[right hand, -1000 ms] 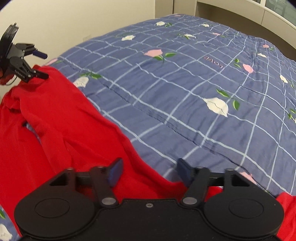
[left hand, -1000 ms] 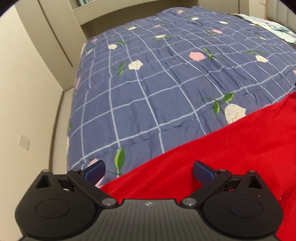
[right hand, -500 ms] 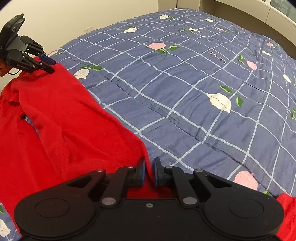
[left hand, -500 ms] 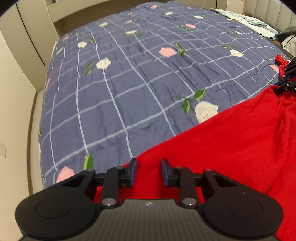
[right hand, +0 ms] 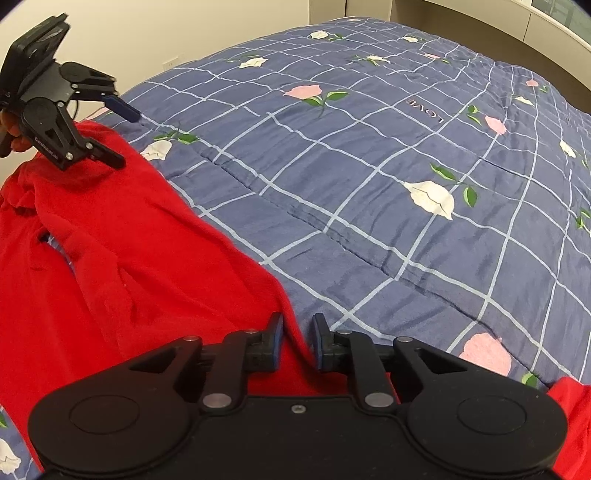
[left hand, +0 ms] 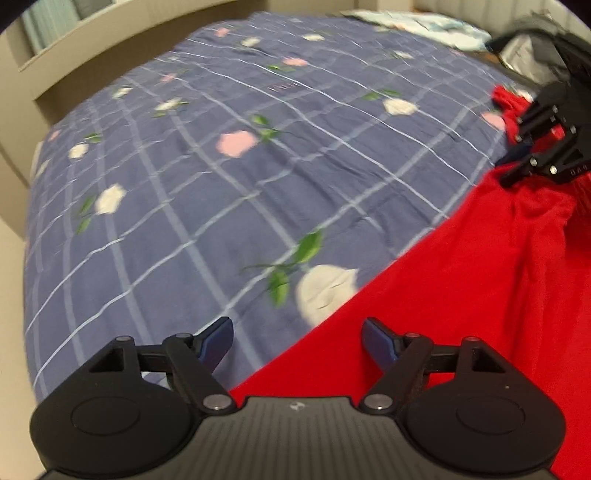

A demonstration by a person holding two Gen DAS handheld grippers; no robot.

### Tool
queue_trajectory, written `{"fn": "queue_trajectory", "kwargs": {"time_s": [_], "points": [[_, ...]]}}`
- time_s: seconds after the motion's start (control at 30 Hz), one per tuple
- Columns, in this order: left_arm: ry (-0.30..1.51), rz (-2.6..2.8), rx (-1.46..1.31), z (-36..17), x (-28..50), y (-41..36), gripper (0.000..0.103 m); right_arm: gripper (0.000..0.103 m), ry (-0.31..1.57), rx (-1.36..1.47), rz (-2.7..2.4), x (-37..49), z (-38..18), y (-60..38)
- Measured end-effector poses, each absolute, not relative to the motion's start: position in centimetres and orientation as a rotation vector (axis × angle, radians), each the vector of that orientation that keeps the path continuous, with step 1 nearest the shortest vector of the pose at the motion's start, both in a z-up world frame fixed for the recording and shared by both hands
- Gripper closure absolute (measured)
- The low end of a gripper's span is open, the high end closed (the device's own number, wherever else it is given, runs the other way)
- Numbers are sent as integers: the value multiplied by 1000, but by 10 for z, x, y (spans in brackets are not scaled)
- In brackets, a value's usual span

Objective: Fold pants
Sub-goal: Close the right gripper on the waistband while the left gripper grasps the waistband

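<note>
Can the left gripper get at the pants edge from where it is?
Probably yes. The left gripper has just been opening and hangs over the red pants, whose edge on the quilt runs between its fingers, unpinched, with nothing in the way.

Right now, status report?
Left gripper just opened, red pants edge loose between jaws. Right gripper pinching pants, jaws just eased slightly. Nothing blocking on quilt.

Bed clearance: far side open
Your path across the quilt [right hand: 388,221] is unobstructed; red pants [right hand: 129,240] cover its near edge, walls [right hand: 184,29] bound the far sides.
</note>
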State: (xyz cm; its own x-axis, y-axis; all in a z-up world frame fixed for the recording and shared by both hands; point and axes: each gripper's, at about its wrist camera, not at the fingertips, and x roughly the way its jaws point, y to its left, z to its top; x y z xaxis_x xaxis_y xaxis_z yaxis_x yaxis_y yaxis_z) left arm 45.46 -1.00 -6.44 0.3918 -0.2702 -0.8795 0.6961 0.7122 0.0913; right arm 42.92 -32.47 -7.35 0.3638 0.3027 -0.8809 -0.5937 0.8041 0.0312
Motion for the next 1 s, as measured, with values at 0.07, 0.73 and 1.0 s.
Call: {"fn": "queue_trajectory", "kwargs": {"time_s": [0.07, 0.73, 1.0], "points": [[1025, -686, 517, -69, 455, -19, 48, 86, 1056, -312, 590, 428, -75, -327], [822, -345, 513, -34, 466, -29, 103, 103, 764, -525, 434, 474, -32, -291], [944, -393, 409, -56, 480, -10, 87, 102, 860, -489, 408, 494, -65, -283]]}}
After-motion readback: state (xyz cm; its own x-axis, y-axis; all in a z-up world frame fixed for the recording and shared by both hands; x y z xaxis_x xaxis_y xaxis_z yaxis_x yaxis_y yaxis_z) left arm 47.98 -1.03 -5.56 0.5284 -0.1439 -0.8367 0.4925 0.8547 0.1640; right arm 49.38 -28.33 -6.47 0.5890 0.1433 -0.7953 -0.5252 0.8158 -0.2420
